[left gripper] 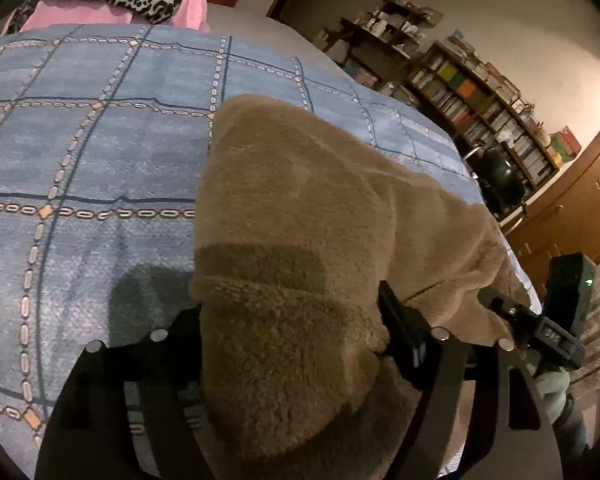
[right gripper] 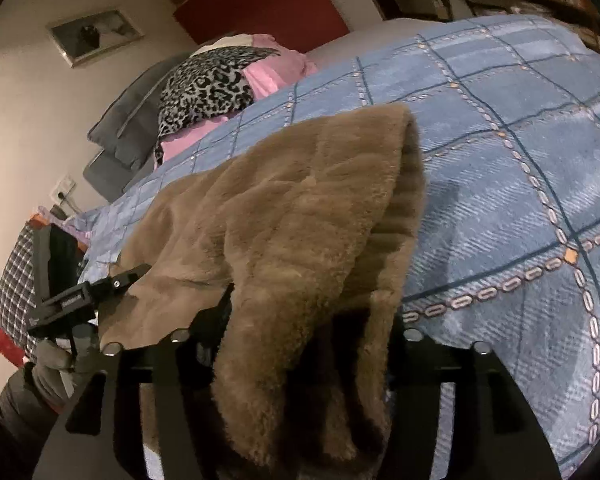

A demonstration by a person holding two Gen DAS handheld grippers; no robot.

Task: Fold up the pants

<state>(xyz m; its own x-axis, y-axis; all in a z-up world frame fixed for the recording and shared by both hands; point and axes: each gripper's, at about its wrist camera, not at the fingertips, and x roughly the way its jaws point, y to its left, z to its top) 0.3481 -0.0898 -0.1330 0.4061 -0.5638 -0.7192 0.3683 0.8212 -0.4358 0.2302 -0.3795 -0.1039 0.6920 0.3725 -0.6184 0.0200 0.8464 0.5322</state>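
Observation:
Brown fuzzy pants [left gripper: 300, 200] lie on a blue checked bedspread [left gripper: 100, 140]. My left gripper [left gripper: 296, 340] is shut on a bunched end of the pants, which hides its fingertips. The right gripper shows at the right of this view [left gripper: 540, 320]. In the right wrist view the pants [right gripper: 280, 208] drape over my right gripper [right gripper: 308, 340], which is shut on their near edge. The left gripper [right gripper: 96, 292] shows at the left there, held by a gloved hand [right gripper: 56, 368]. The fabric spans between both grippers, lifted off the bedspread [right gripper: 520, 160].
A leopard-print cloth on pink fabric [right gripper: 212, 88] lies at the head of the bed, with grey pillows [right gripper: 132, 128] beside it. Bookshelves [left gripper: 480, 108] and a wooden cabinet [left gripper: 572, 208] stand past the bed's right edge. A red wall panel [right gripper: 260, 0] is behind.

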